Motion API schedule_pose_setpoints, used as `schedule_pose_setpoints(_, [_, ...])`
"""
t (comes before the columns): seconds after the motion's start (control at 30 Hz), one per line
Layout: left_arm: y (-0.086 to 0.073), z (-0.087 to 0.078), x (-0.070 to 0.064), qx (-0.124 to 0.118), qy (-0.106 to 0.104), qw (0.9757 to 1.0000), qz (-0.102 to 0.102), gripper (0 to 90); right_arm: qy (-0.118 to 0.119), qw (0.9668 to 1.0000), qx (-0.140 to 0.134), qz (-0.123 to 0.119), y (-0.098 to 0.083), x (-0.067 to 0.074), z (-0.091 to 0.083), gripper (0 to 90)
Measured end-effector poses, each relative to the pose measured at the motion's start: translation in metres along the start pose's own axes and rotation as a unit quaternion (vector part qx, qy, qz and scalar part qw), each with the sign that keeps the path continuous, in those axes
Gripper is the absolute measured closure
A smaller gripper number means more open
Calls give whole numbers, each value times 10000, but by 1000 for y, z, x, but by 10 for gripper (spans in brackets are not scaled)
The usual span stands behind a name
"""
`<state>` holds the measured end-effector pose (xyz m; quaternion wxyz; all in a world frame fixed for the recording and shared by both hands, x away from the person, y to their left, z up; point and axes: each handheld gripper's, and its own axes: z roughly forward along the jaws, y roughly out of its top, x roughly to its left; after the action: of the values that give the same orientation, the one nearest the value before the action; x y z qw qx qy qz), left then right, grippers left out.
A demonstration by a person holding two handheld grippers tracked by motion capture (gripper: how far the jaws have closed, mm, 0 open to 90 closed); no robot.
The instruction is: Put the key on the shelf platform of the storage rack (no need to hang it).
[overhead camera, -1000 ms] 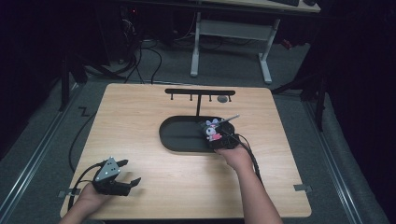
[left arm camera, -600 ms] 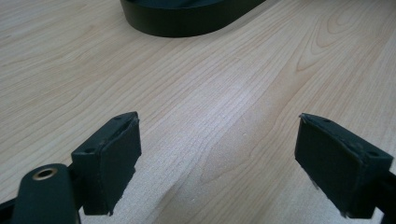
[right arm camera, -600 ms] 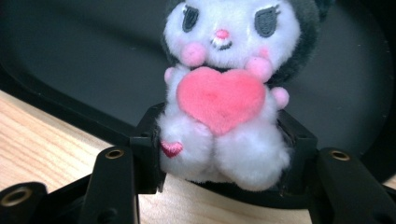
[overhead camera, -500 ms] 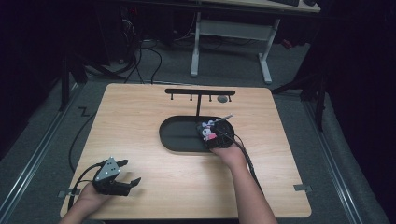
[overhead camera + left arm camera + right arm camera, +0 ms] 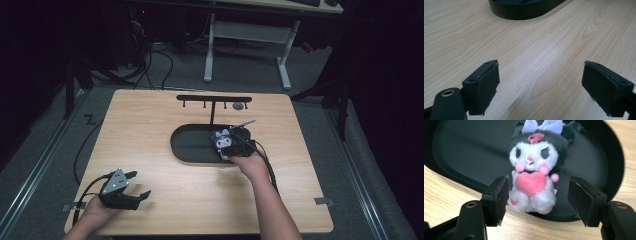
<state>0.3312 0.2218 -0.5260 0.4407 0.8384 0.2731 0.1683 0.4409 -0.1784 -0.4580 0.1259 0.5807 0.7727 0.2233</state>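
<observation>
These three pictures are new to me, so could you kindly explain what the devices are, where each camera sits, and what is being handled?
A person sits at a wooden table with a hand-held two-jaw tool in each hand. The high view looks down from above; the other two cameras ride on the tools and look along their black jaws.

The left gripper rests near the table's front left corner, jaws wide apart over bare wood.

The right gripper is at the black oval tray, which has a hook rack rising behind it. A small plush toy with a pink heart sits at the tray's near edge. The jaws have just been opening; the toy sits between them, and the pads look clear of it, so it seems released.
</observation>
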Motion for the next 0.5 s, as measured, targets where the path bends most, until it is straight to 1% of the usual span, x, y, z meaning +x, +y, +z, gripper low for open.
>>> schedule_pose_setpoints(0.13, [0, 0, 0, 1, -4, 10000, 2, 154, 2, 9999, -125, -45, -2, 0, -6, 337])
schedule_pose_setpoints(0.27, [0, 0, 0, -7, 0, 10000, -3, 154, 9, 9998, -157, -80, -8, 0, -4, 344])
schedule_pose_setpoints(0.33, [0, 0, 0, -7, 4, 10000, -3, 154, 5, 9997, -179, -136, -12, 1, -4, 372])
schedule_pose_setpoints(0.43, [0, 0, 0, -5, 5, 10000, -8, 154, 54, 9997, -197, -130, -17, 1, -4, 376])
schedule_pose_setpoints(0.5, [0, 0, 0, -2, 7, 10000, -7, 154, 39, 9996, -203, -191, -20, 0, -5, 376])
